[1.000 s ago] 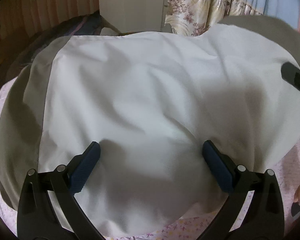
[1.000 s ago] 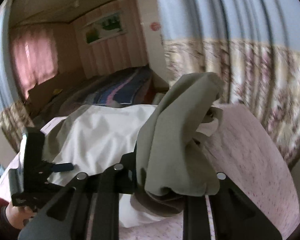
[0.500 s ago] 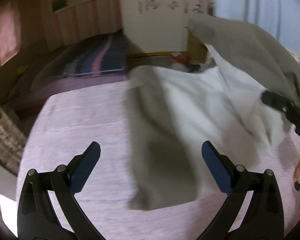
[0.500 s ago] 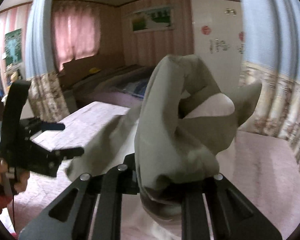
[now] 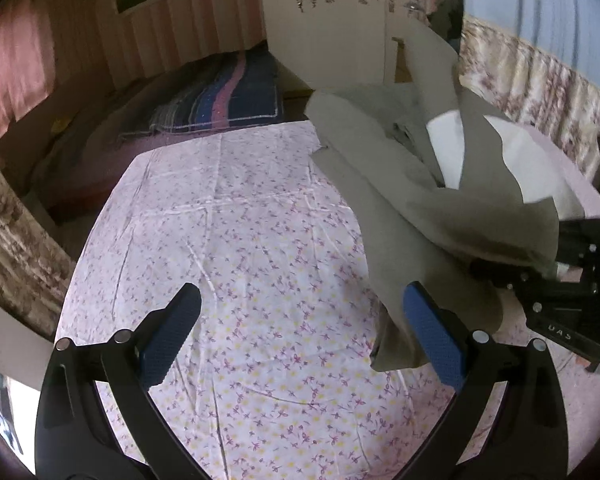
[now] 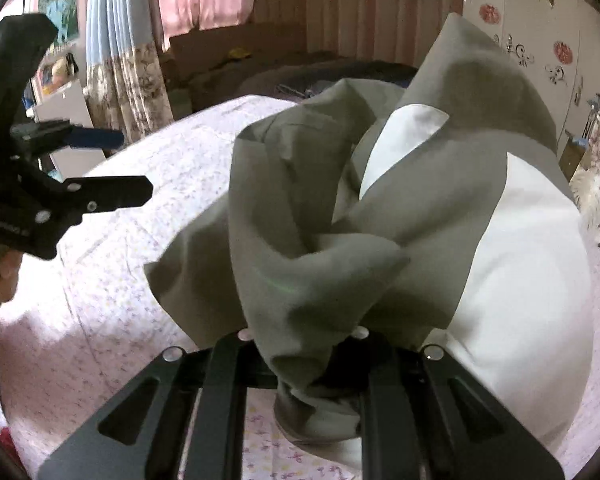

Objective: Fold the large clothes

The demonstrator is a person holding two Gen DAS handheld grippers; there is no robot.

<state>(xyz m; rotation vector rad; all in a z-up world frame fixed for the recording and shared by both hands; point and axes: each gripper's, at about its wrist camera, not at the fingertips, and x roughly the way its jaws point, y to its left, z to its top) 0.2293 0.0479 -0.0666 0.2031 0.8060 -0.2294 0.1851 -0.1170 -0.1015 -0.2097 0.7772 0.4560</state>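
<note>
Left gripper point(image 5: 300, 332) hovers over floral sheet point(image 5: 228, 240), jaws wide, nothing between; free, likely to catch loose hem; garment point(image 5: 440, 208), grey with white panel, bunched at right side of bed, low edge trailing on sheet just beside left gripper's right pad; right gripper point(image 6: 304, 364) clamped on grey bunch, fabric lifted, probably to drag and re-spread before folding.

One garment point(image 5: 440, 216), grey and white. One floral sheet point(image 5: 240, 260). Two grippers: left point(image 5: 300, 336) and right point(image 6: 300, 364). One striped blanket point(image 5: 228, 100). One wardrobe point(image 5: 332, 20).
</note>
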